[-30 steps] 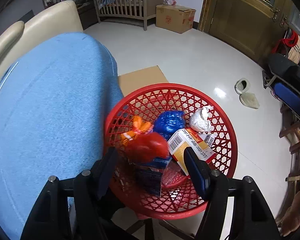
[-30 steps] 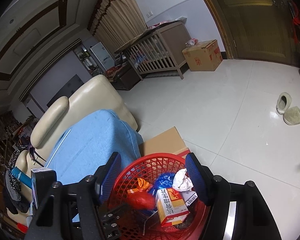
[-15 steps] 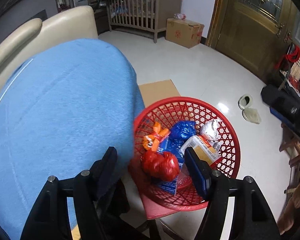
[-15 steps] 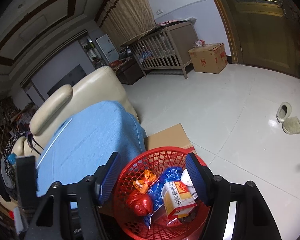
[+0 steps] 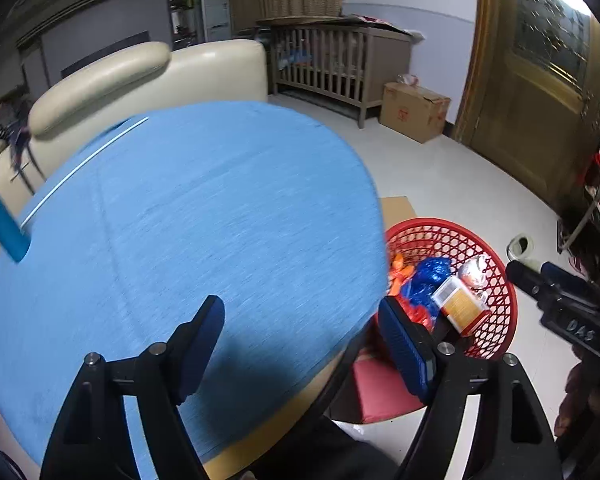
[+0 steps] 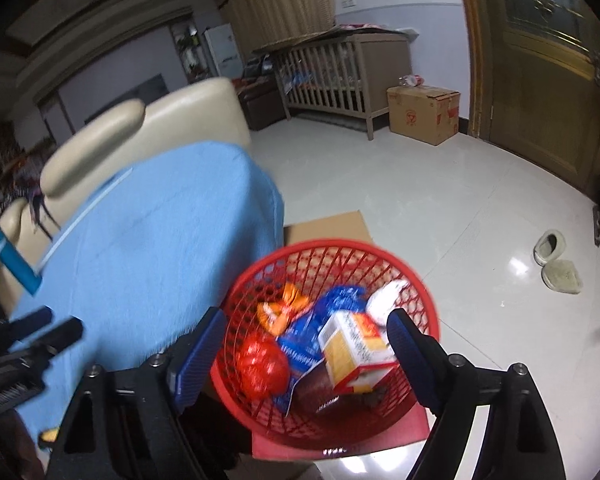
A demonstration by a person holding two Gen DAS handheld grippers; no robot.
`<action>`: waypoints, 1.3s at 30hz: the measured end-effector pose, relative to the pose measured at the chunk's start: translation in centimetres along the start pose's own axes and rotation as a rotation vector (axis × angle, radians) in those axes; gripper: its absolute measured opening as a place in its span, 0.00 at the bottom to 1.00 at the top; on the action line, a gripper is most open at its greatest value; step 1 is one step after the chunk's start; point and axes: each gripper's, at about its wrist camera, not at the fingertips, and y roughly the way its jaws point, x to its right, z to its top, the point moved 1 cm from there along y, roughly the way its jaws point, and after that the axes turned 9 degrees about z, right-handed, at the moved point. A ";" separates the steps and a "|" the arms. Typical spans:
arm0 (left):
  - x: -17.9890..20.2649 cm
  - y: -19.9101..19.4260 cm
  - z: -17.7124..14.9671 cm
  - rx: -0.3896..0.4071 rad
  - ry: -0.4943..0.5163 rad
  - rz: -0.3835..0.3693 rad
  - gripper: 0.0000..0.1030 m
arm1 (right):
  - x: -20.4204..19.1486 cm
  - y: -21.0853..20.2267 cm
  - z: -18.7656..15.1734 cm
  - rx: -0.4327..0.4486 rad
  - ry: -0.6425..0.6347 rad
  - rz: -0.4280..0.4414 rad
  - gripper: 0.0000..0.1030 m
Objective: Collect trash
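Note:
A red mesh basket [image 5: 500,276] [image 6: 328,252] stands on a red stool beside the round table. It holds a red crumpled wrapper [image 6: 262,364], an orange wrapper [image 6: 284,310], a blue bag [image 5: 428,276] [image 6: 332,300], a yellow-white carton [image 5: 458,304] [image 6: 352,346] and a white wad [image 6: 384,298]. My left gripper [image 5: 302,338] is open and empty over the table's near right edge. My right gripper [image 6: 304,344] is open and empty above the basket; it also shows in the left wrist view [image 5: 560,304].
The table has a blue cloth [image 5: 188,216] [image 6: 140,232]. A blue box [image 5: 2,220] [image 6: 14,260] stands at its far left edge. A cream sofa [image 5: 140,76], a cot [image 5: 340,60], a cardboard box [image 5: 414,110], flat cardboard [image 6: 328,226] and slippers [image 6: 556,264] are around.
My left gripper has swung left and back from over the basket to over the table. The red wrapper it hovered over lies in the basket. My right gripper has lowered toward the basket.

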 end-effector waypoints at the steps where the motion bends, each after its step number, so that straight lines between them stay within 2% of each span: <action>1: -0.6 -0.2 -0.4 0.004 -0.010 0.009 0.84 | -0.4 0.3 -0.5 -0.009 -0.009 0.000 0.83; 7: -2.6 -1.0 -1.5 0.012 -0.060 -0.027 0.88 | -2.8 1.8 -2.6 -0.060 -0.079 0.003 0.83; 14: -2.0 -1.5 -1.5 0.021 -0.052 -0.075 0.88 | -2.5 1.6 -2.7 -0.054 -0.080 -0.009 0.83; 18: -1.0 -1.7 -1.6 0.038 -0.014 -0.041 0.88 | -1.7 1.3 -2.4 -0.041 -0.059 -0.021 0.83; 22: -0.9 -2.0 -1.5 0.054 -0.016 -0.046 0.88 | -1.7 1.1 -2.3 -0.037 -0.061 -0.021 0.83; 26: -1.0 -2.3 -1.5 0.062 -0.012 -0.011 0.88 | -2.6 1.0 -2.3 -0.034 -0.081 -0.010 0.83; 39: -0.9 -2.8 -1.6 0.088 -0.004 -0.008 0.88 | -4.0 1.0 -2.6 -0.036 -0.118 0.008 0.83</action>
